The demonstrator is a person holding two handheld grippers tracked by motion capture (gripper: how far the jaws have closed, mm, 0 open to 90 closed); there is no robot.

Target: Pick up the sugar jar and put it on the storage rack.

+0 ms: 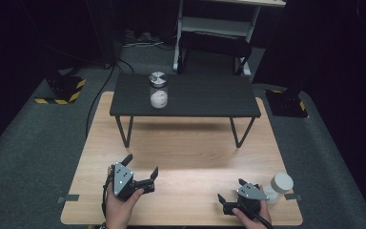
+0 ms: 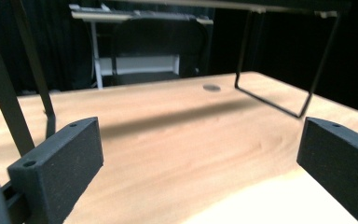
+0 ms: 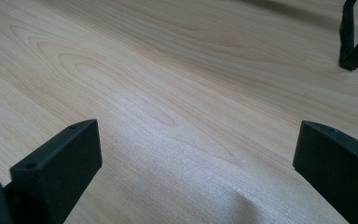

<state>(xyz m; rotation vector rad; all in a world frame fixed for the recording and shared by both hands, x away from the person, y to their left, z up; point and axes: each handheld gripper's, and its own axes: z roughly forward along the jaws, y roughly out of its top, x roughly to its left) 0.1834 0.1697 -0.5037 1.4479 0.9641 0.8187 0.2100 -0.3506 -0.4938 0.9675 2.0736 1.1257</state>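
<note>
A clear jar (image 1: 158,91) with a silver lid and white contents stands on the left part of a low black shelf (image 1: 205,98). Near the table's front right corner sits a white-capped jar (image 1: 279,187), just right of my right gripper (image 1: 231,190). That gripper is open and empty, its jaws wide apart over bare wood in the right gripper view (image 3: 198,158). My left gripper (image 1: 141,165) rests at the front left, open and pointing toward the shelf. In the left gripper view (image 2: 200,154) nothing lies between its jaws.
The wooden table (image 1: 181,143) carries the black shelf on thin wire legs (image 2: 279,105); one leg's foot (image 3: 352,46) shows in the right gripper view. A dark chair (image 1: 214,47) and a white desk frame stand beyond the table. Grey carpet surrounds it.
</note>
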